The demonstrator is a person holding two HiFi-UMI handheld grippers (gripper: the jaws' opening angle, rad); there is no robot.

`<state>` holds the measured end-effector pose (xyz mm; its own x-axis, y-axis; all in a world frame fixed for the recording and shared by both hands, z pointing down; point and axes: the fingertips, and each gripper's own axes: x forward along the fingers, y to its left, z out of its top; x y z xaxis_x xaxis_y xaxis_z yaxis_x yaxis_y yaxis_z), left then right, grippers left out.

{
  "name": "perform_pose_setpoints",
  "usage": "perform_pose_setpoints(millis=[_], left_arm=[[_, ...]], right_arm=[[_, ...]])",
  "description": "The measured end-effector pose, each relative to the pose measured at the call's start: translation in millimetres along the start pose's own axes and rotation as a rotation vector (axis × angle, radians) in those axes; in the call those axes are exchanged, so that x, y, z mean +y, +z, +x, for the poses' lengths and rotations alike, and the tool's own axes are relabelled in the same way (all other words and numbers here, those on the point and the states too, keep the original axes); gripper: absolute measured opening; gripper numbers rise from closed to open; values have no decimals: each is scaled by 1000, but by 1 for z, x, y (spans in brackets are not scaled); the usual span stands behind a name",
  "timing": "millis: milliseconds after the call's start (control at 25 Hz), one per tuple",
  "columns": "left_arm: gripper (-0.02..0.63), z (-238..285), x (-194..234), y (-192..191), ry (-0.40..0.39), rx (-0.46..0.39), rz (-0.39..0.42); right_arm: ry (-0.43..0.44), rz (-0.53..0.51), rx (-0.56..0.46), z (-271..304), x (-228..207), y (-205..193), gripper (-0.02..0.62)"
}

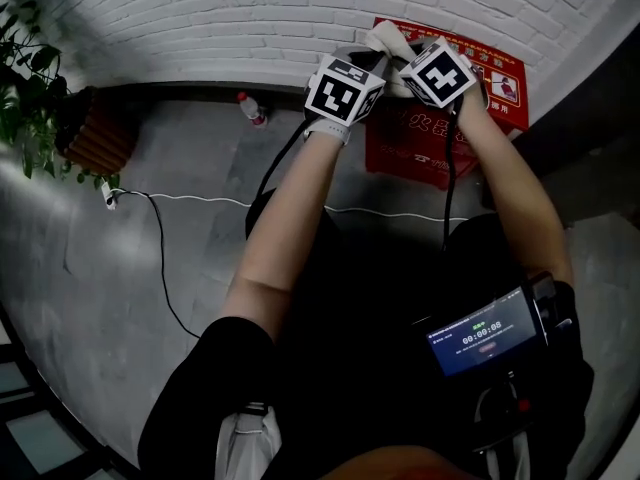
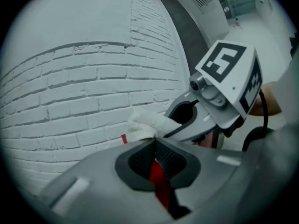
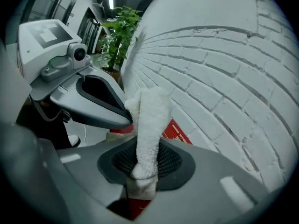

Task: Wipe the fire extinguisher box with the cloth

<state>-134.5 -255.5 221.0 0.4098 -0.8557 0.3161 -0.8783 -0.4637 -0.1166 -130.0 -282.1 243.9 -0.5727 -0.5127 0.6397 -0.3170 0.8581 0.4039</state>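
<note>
The red fire extinguisher box (image 1: 440, 138) stands on the floor against the white brick wall. Both grippers hover over its top edge. My right gripper (image 1: 405, 53) is shut on the white cloth (image 1: 385, 38). In the right gripper view the cloth (image 3: 148, 125) runs up out of the closed jaws of the right gripper (image 3: 144, 153). The left gripper (image 3: 126, 120) meets the cloth's upper end. In the left gripper view my left gripper (image 2: 154, 143) looks shut, with the cloth (image 2: 145, 124) bunched at its tip. Red from the box (image 2: 159, 176) shows below.
A plastic bottle (image 1: 252, 108) lies by the wall, left of the box. A potted plant (image 1: 25, 88) in a woven pot (image 1: 95, 133) stands at far left. A white cable (image 1: 200, 200) crosses the grey floor. A device with a lit screen (image 1: 485, 333) hangs on the person's chest.
</note>
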Motion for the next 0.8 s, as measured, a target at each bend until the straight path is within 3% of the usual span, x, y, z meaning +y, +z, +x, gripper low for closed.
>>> perform_pose_setpoints(millis=[400, 800], left_arm=[[0, 26, -43, 11, -56, 27, 57], [0, 75, -135, 34, -175, 35, 120]], right_arm=[[16, 60, -2, -21, -20, -40, 87], [-53, 138, 19, -81, -59, -116, 87]])
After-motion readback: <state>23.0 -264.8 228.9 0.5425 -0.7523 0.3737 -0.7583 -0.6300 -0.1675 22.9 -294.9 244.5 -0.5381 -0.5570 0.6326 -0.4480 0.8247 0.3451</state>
